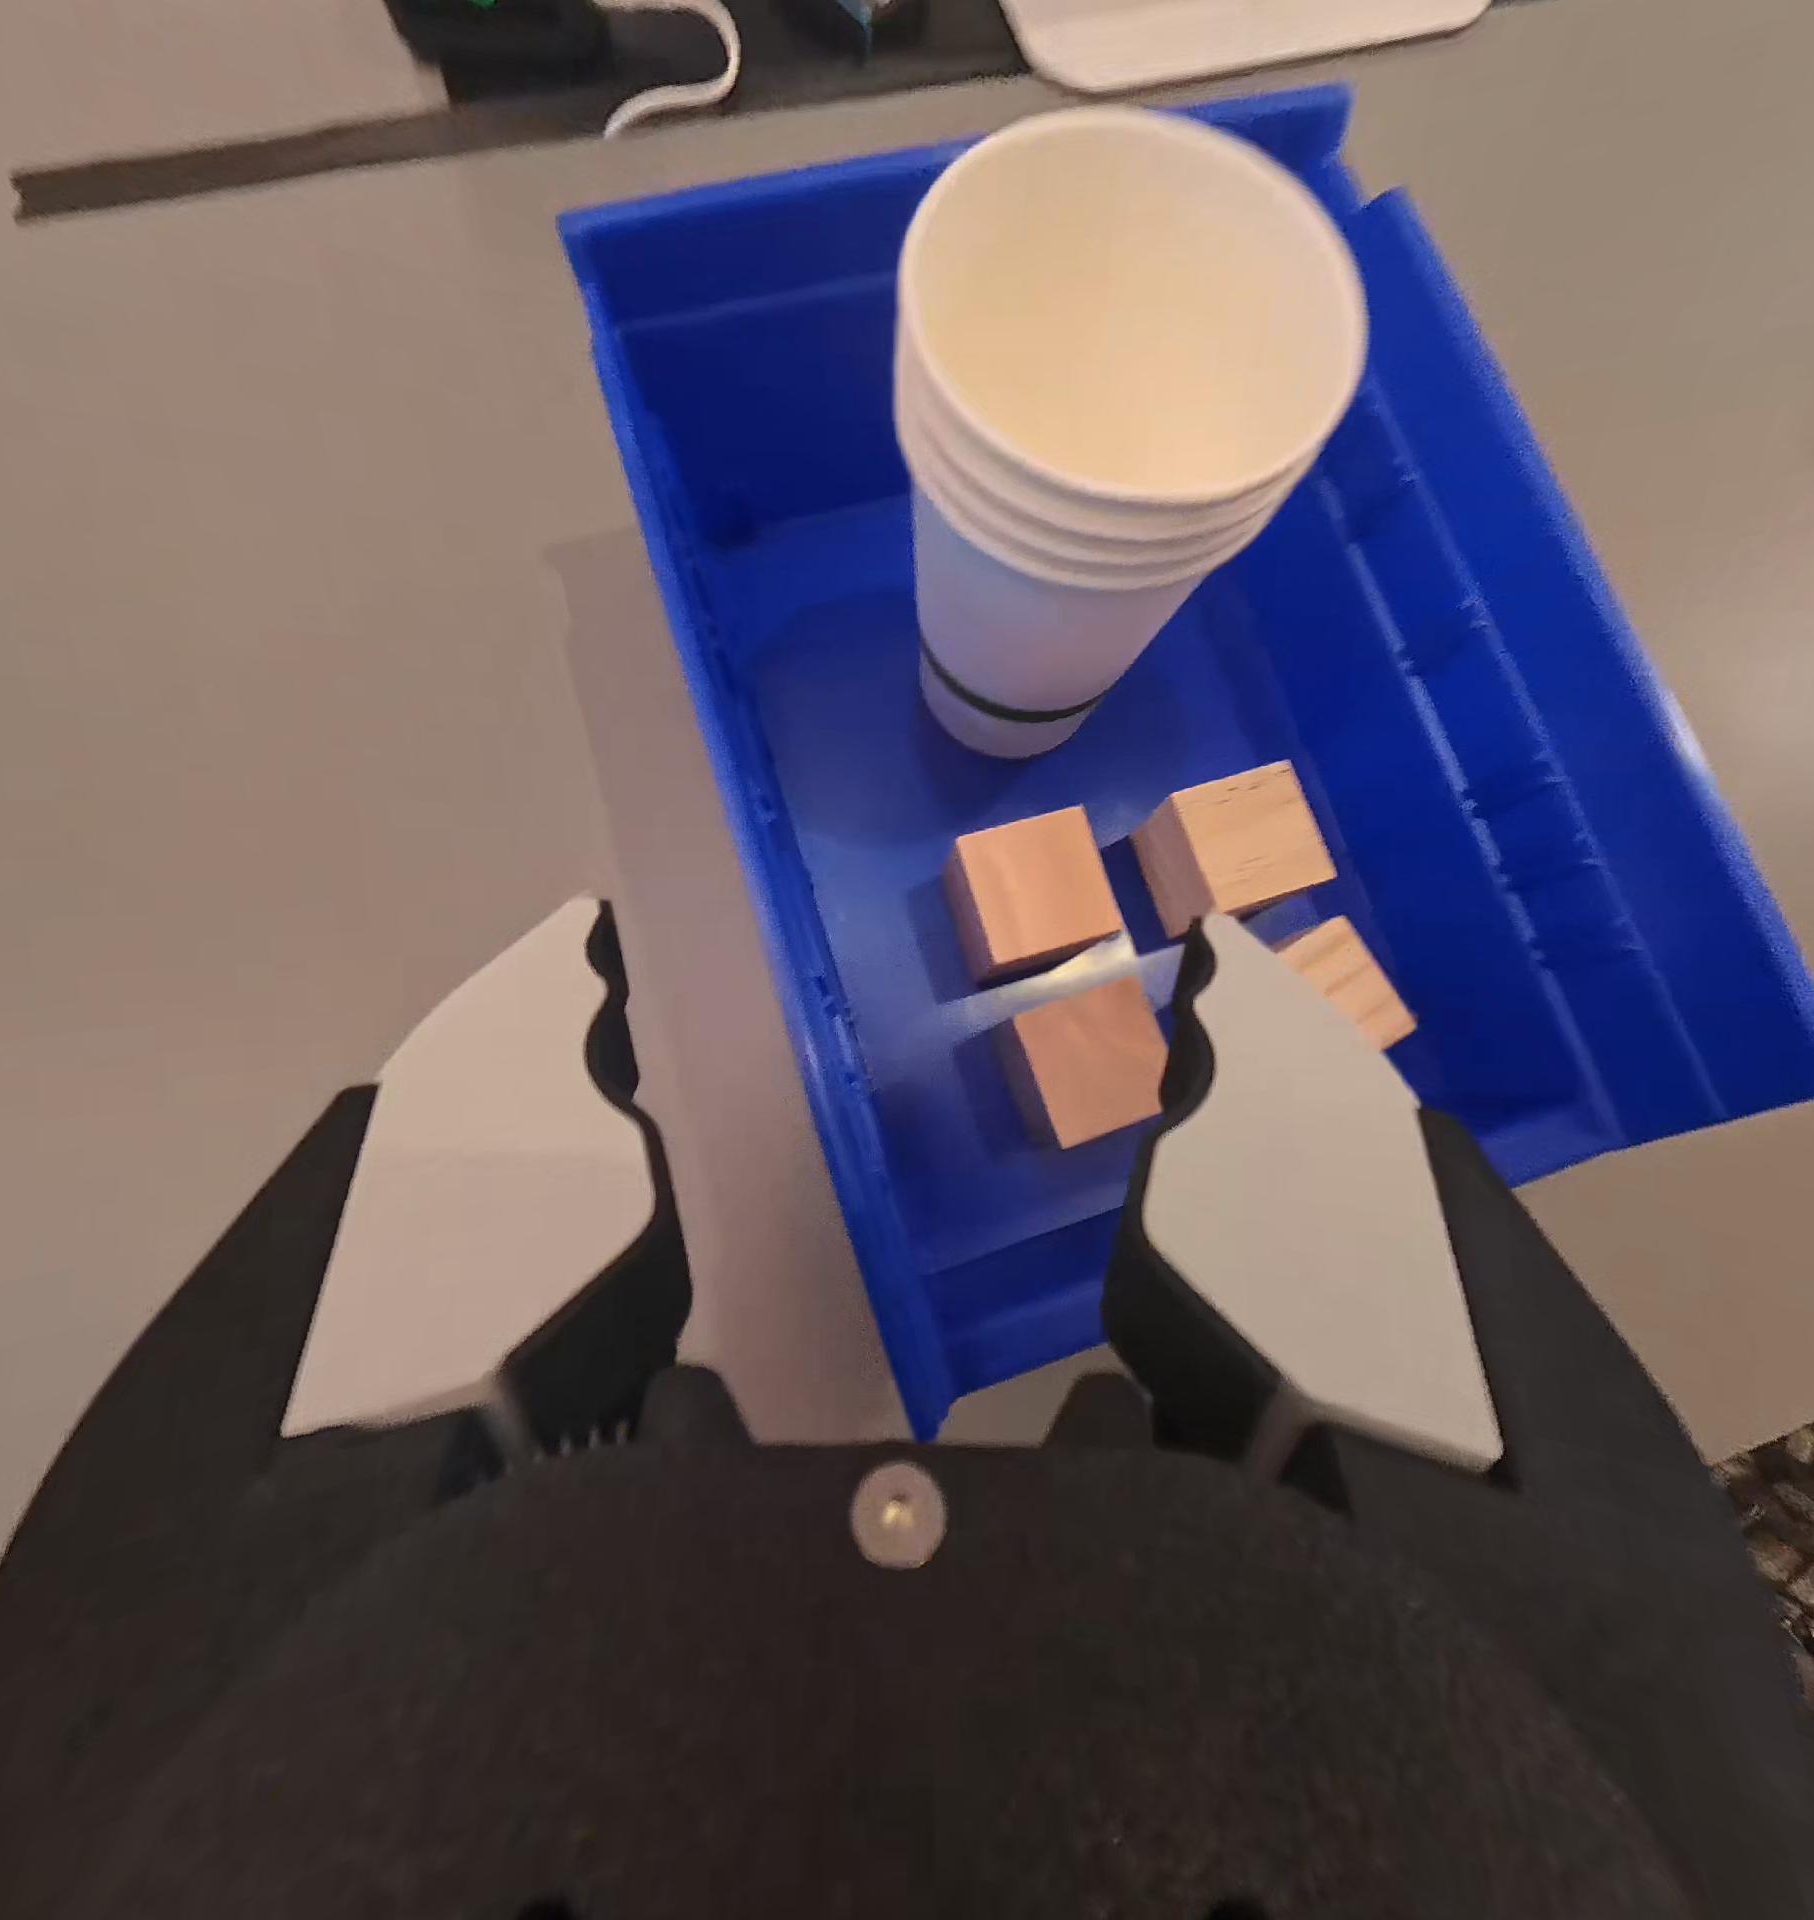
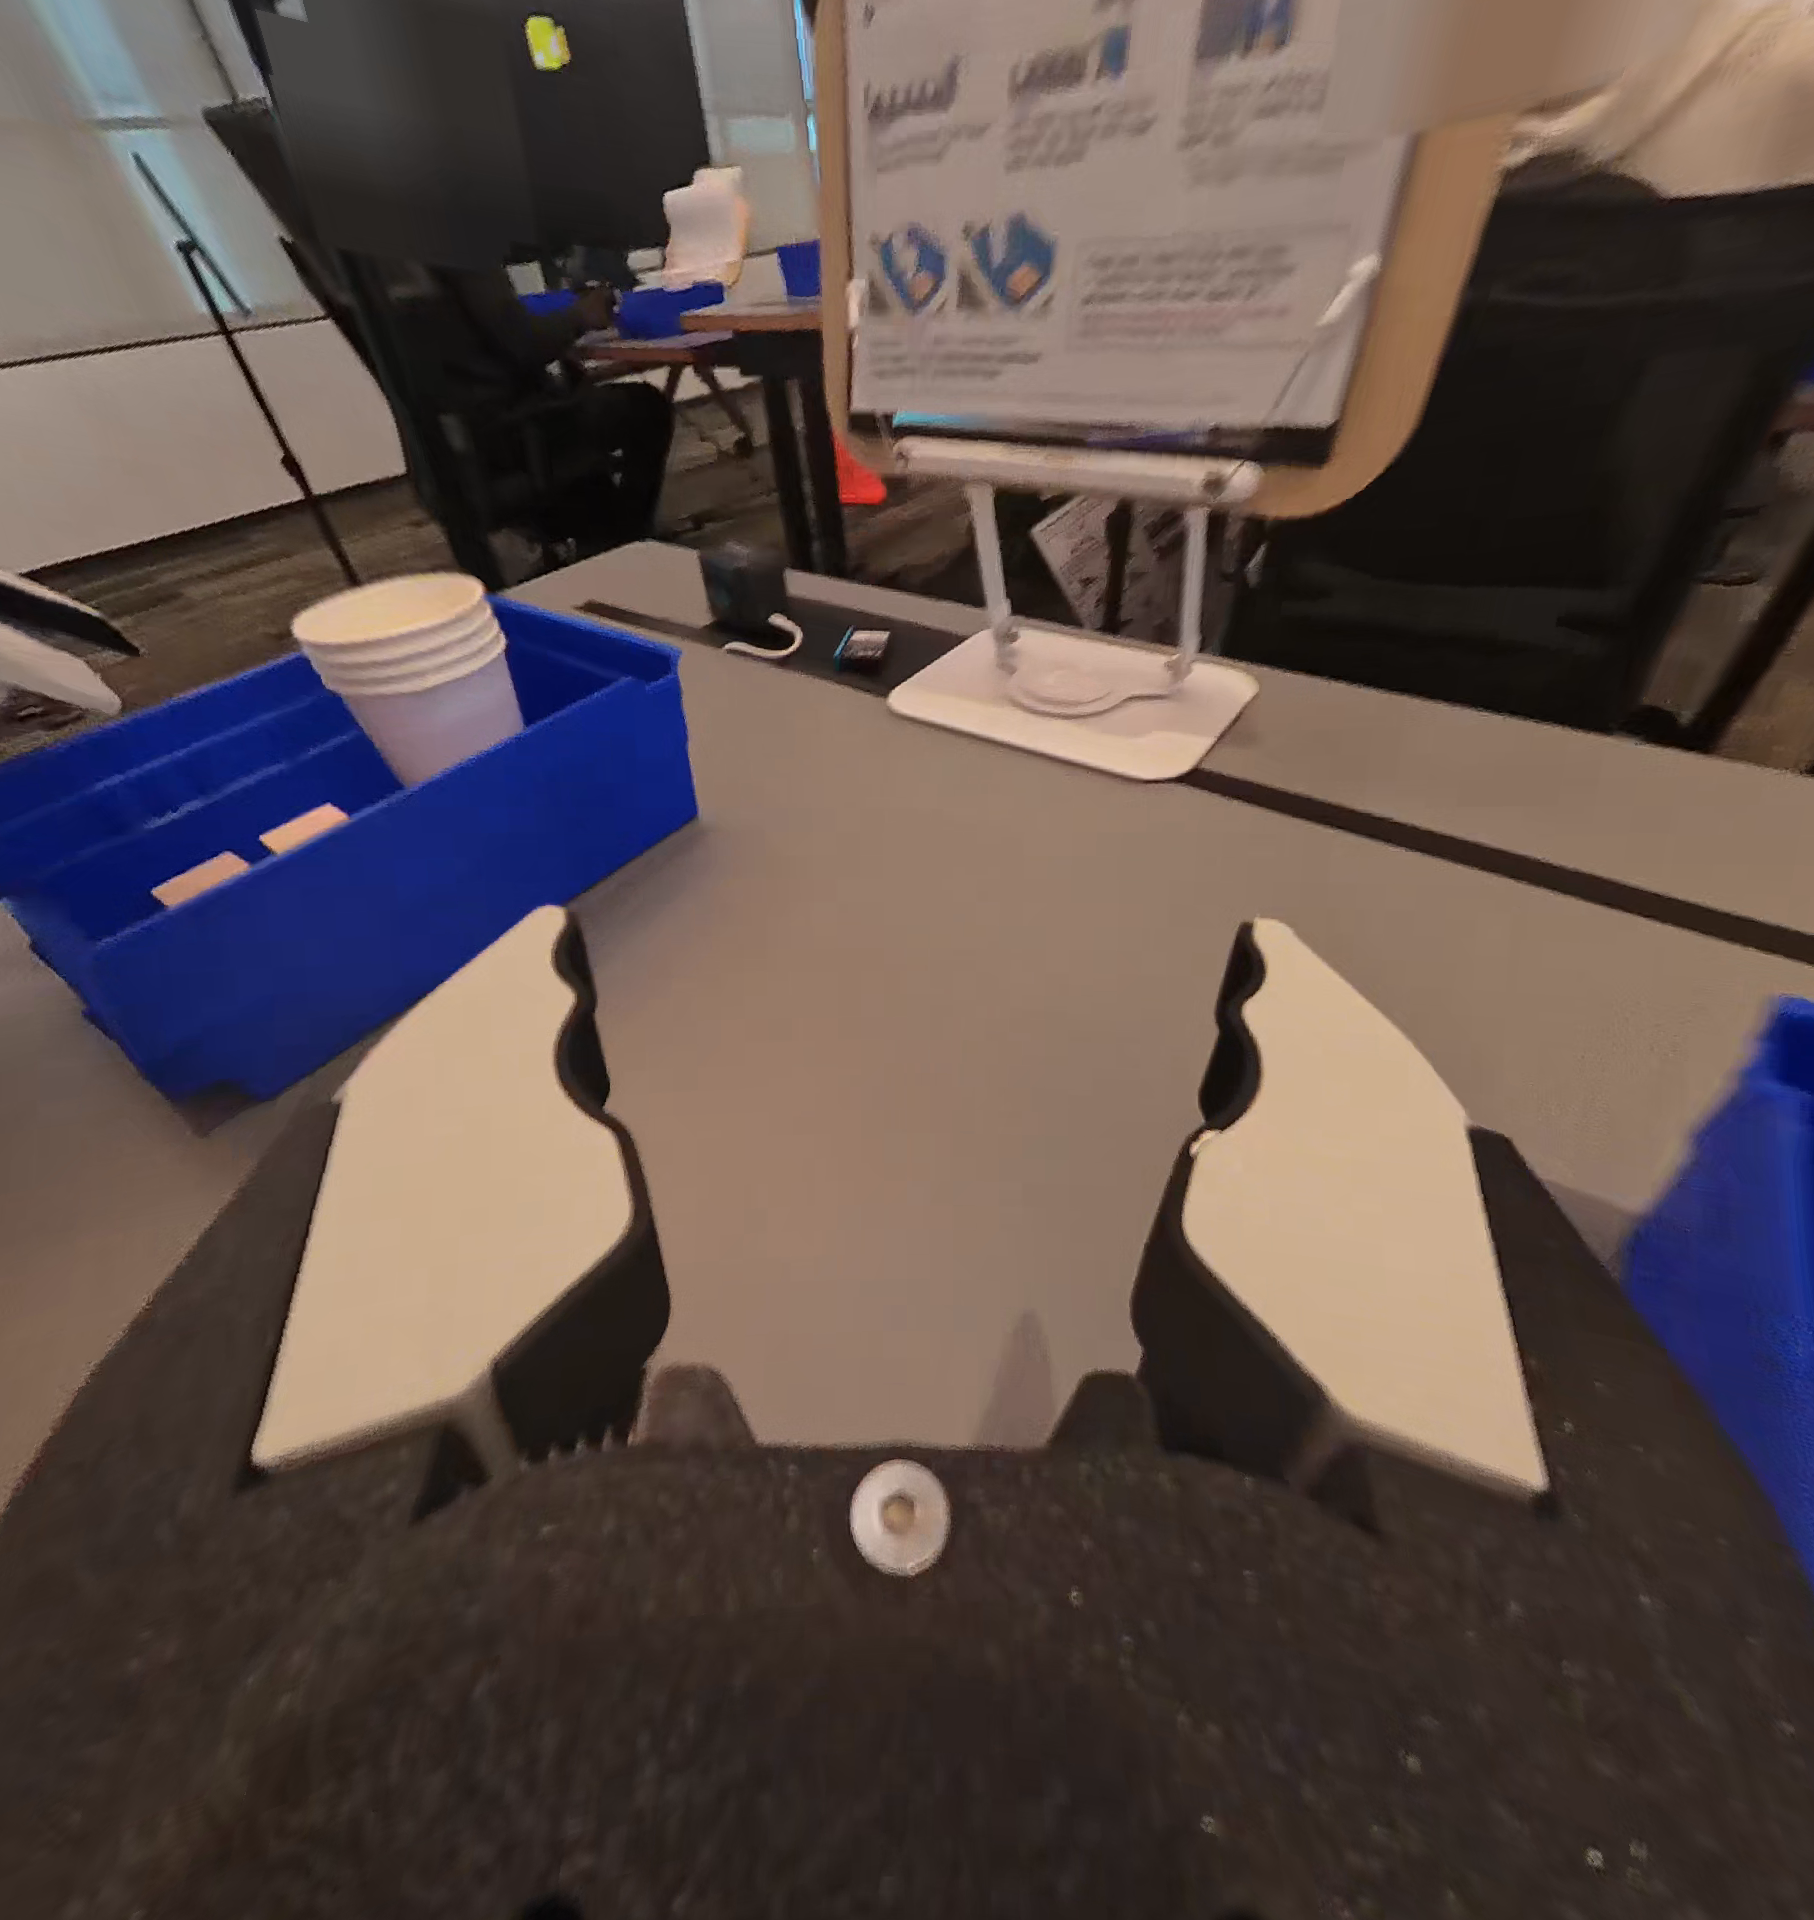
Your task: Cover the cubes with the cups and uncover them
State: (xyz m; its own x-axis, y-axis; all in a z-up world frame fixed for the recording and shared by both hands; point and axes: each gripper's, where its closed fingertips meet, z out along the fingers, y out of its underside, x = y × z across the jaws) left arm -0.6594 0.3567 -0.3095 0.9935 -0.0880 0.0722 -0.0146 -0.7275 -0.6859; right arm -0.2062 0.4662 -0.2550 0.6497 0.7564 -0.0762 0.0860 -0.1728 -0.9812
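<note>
Overhead, left tongs (image 1: 898,935) gape empty across the blue bin (image 1: 674,436) rim; stacked cups (image 1: 1090,436) at 12 o'clock, 4 cubes (image 1: 1033,899) beneath. Right tongs (image 2: 903,925) gape empty over bare tabletop (image 2: 934,883). Only the right wrist view shows a second bin (image 2: 1776,1247) at 3 o'clock.
</note>
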